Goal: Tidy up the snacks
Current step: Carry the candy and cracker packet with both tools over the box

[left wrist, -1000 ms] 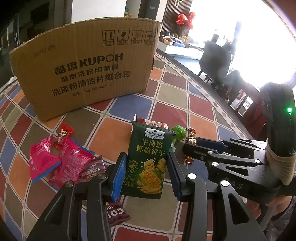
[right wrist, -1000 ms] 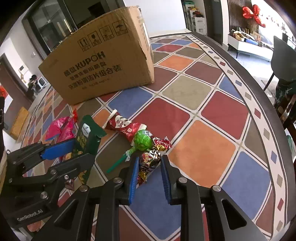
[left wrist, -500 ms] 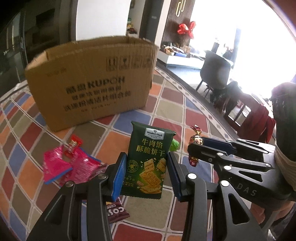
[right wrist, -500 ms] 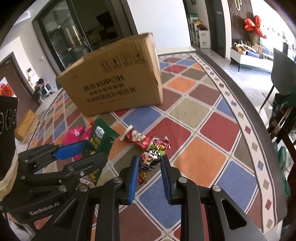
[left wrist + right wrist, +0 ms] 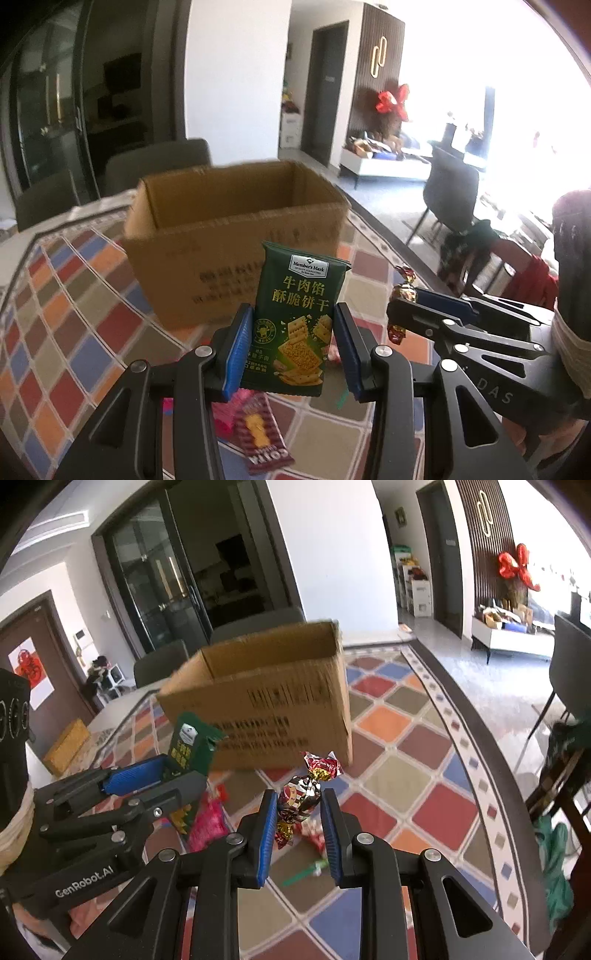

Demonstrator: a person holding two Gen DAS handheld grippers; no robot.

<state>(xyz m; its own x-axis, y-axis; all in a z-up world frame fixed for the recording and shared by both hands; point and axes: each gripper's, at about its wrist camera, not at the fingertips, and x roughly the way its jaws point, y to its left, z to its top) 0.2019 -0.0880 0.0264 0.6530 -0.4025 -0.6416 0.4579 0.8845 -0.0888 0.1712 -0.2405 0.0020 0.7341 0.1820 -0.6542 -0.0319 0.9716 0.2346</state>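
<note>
My left gripper (image 5: 293,347) is shut on a green cracker packet (image 5: 295,317), held upright above the table in front of the open cardboard box (image 5: 232,236). My right gripper (image 5: 299,821) is shut on a red and gold foil candy (image 5: 301,797), also lifted in front of the box (image 5: 269,701). In the left wrist view the right gripper (image 5: 402,310) holds the candy (image 5: 404,295) to the right of the packet. In the right wrist view the left gripper (image 5: 147,779) holds the packet (image 5: 186,746) to the left.
On the checkered tablecloth (image 5: 66,332) below lie a brown Cotta packet (image 5: 260,435), pink wrappers (image 5: 208,819), a red snack (image 5: 314,834) and a green lollipop stick (image 5: 303,873). Dark chairs (image 5: 155,166) stand behind the box. The table edge (image 5: 476,760) runs on the right.
Both grippers have risen well above the table with their snacks. The box's open top now shows, and the loose snacks lie farther below.
</note>
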